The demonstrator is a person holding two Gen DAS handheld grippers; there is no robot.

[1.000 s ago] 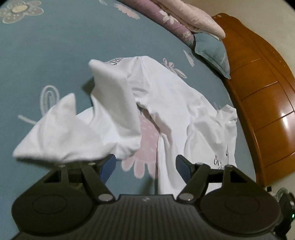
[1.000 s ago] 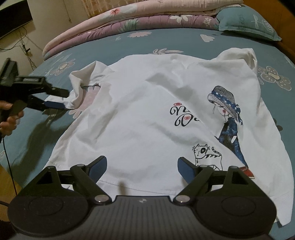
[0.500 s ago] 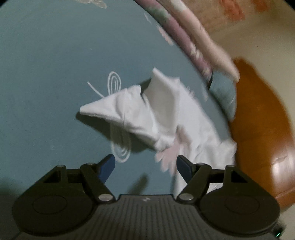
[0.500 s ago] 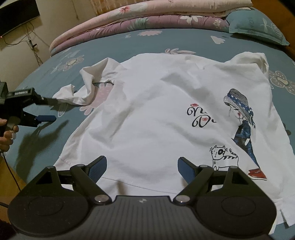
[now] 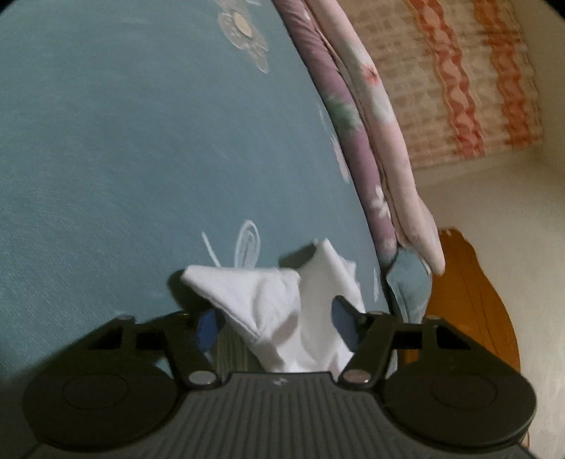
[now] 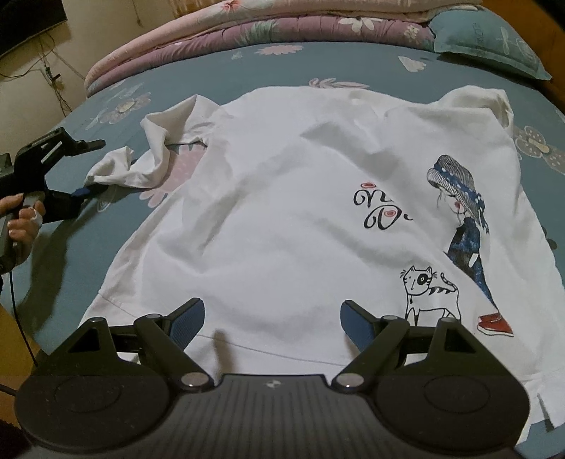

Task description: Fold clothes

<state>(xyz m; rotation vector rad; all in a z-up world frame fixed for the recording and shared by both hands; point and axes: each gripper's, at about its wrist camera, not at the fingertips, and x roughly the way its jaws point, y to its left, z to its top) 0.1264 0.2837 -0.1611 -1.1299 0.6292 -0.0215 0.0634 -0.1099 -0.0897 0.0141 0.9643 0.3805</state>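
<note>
- A white T-shirt point(image 6: 282, 212) lies spread print-side up on my blue floral bedsheet point(image 6: 247, 60), its hem nearest the right wrist camera.
- My right gripper point(image 6: 272, 317) hovers just above that hem, jaws released and wide apart, holding nothing.
- My left gripper point(image 5: 273, 326) sits at the shirt's bunched sleeve point(image 6: 120, 169); its 2 jaws stand apart with the white cloth lying between them, not clamped.
- A person's hand point(image 6: 21, 219) grips the left tool's handle at the bed's edge.
- Folded quilts point(image 6: 282, 21) and a teal pillow point(image 6: 487, 39) line the far side; a wooden headboard point(image 5: 469, 300) shows in the left view.
</note>
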